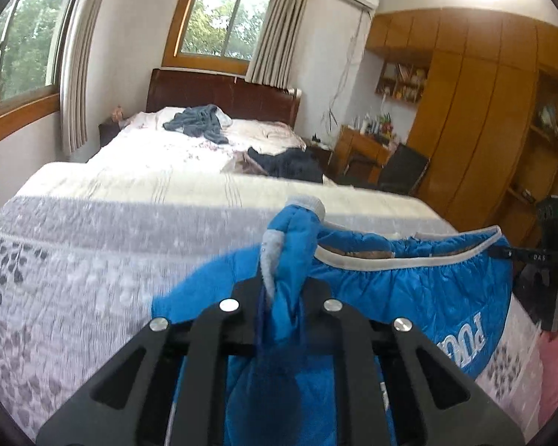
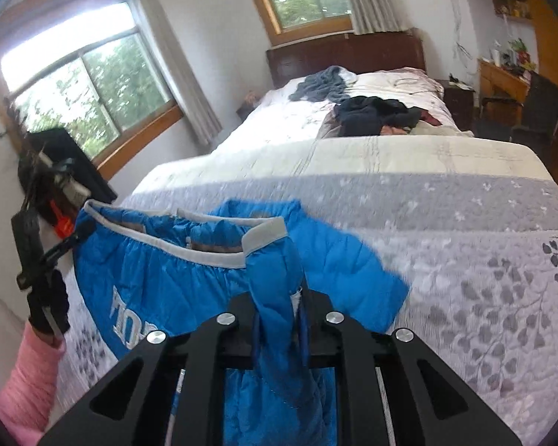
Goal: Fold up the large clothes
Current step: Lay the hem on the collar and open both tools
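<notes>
A blue padded jacket (image 1: pixel 409 290) with grey trim and white lettering hangs stretched between both grippers, just above the bed. My left gripper (image 1: pixel 283 286) is shut on a bunched fold of blue fabric with a grey cuff sticking up past the fingers. My right gripper (image 2: pixel 279 297) is shut on another bunched part of the jacket (image 2: pixel 160 271). The right gripper (image 1: pixel 509 252) shows at the jacket's far right end in the left wrist view. In the right wrist view the left gripper (image 2: pixel 70 241) shows at its far left end, on a pink sleeve (image 2: pixel 26 379).
The bed (image 1: pixel 93 260) has a grey and white leaf-print quilt. Further up lie a grey-blue garment (image 1: pixel 201 120) and a dark garment (image 1: pixel 286 163). A desk (image 1: pixel 361 148), a dark chair (image 1: pixel 405 171) and a wooden wardrobe (image 1: pixel 476 111) stand to the right.
</notes>
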### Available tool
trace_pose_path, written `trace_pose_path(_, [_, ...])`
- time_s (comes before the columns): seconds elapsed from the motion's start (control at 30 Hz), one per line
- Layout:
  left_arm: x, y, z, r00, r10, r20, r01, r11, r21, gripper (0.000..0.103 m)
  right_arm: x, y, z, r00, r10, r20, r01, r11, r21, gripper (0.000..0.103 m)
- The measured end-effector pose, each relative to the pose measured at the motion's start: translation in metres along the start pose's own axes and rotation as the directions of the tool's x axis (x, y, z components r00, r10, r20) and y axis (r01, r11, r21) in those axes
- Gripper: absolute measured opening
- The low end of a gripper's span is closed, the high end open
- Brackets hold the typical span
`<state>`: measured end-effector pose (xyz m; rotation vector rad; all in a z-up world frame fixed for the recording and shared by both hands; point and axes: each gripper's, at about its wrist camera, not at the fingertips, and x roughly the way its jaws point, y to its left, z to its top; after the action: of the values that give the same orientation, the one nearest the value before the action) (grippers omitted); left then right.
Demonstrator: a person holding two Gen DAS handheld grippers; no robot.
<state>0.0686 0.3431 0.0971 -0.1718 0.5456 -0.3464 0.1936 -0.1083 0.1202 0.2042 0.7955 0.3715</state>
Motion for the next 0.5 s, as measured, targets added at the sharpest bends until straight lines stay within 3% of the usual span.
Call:
trace_pose_path(0.2, [0.05,-0.005,0.034,0.997,0.072,0.0,-0.072,0.997,0.036,0.011,0.04,-0.022,0.047,0.999,-0.044,-0.019,0.045,0.996,0.077,0.015])
trace_pose_path(0.33, [0.1,0.005,0.035,0.99,0.107,-0.088,-0.106,0.994,0.018,0.012,0.088,-0.04,0.06,0.992,-0.081,-0.092,0.092,0.989,0.118,0.015])
trace_pose_path(0.5, [0.152,0.024,0.02,0.968,0.14,-0.21,-0.147,0.989,-0.015,0.012,0.133,-0.06,0.049,0.982,-0.105,-0.159,0.13,0.979,0.155,0.015])
